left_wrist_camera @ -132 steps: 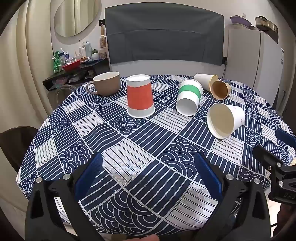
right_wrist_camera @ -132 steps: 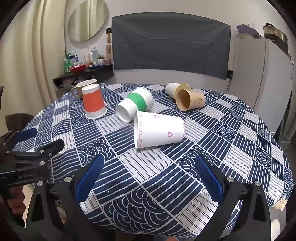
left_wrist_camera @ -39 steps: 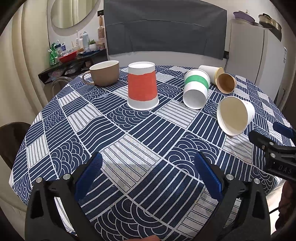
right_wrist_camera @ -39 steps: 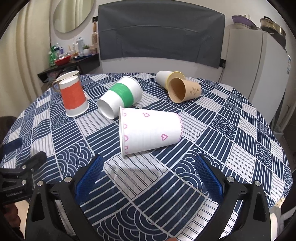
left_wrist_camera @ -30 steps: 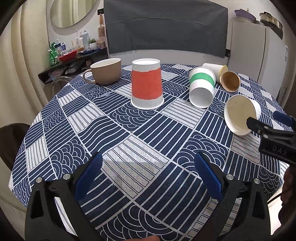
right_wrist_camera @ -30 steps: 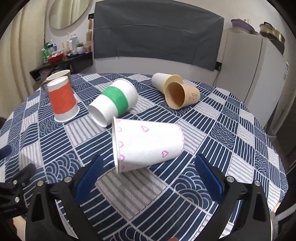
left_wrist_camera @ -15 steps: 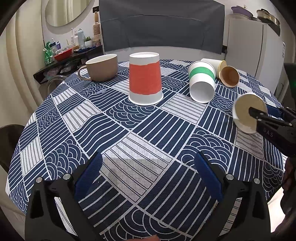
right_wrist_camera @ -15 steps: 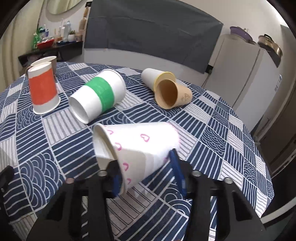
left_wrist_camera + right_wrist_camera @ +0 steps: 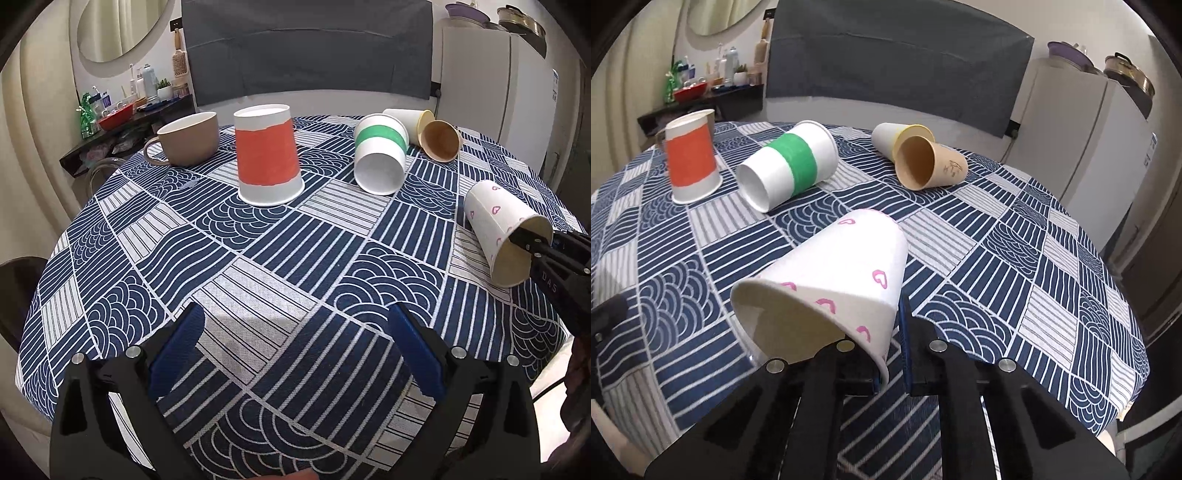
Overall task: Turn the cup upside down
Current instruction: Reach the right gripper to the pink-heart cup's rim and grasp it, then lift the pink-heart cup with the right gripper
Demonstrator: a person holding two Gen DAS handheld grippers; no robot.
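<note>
Heart-print cup (image 9: pixel 834 280) sits lower centre, tilted, my right claw (image 9: pixel 891 354) pinching its rim. Five paper cups and one brown mug (image 9: pixel 188 138) total, all look empty. Left claw (image 9: pixel 295 354) wide open over the tablecloth (image 9: pixel 258 266).

Right claw (image 9: pixel 892 350) closed on heart cup (image 9: pixel 834 288) rim, tilted it up.

Five paper cups (image 9: pixel 267 158), one mug (image 9: pixel 188 138).

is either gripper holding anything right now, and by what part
The right gripper pinches the heart-print cup by its rim wall, one finger inside. The left gripper holds nothing.
</note>
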